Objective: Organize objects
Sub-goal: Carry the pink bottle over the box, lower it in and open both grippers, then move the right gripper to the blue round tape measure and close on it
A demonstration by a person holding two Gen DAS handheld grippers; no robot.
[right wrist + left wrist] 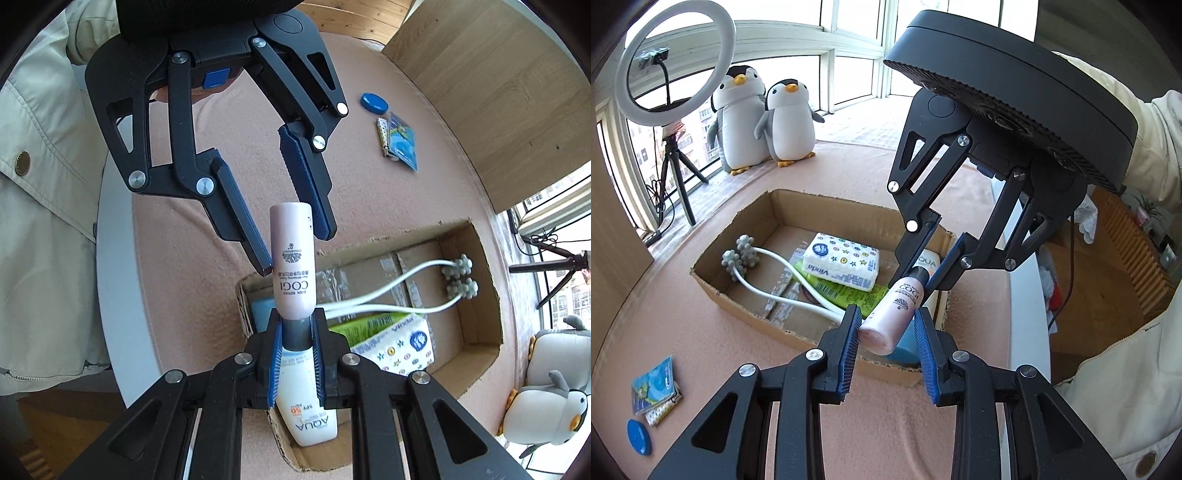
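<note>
Right gripper (295, 354) clamps the dark cap of a pink bottle (293, 266) at frame centre, above a cardboard box (480, 343); left gripper (886, 328) brackets its base (contact unclear).

Tissue pack (843, 264) in box (738, 291), plush penguins (764, 118) behind

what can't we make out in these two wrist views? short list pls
- Pink tube: left tongs straddle its base; pad contact unclear in either view.
- Blue object in the cardboard box: mostly hidden by the tube and tongs, left wrist view; identity unclear.
- AQUA bottle: label partly covered by the right tongs, shut on the tube's dark cap.
- Green pack: under the tissue pack; print unreadable.
- Blue packets on the table: text too small.
</note>
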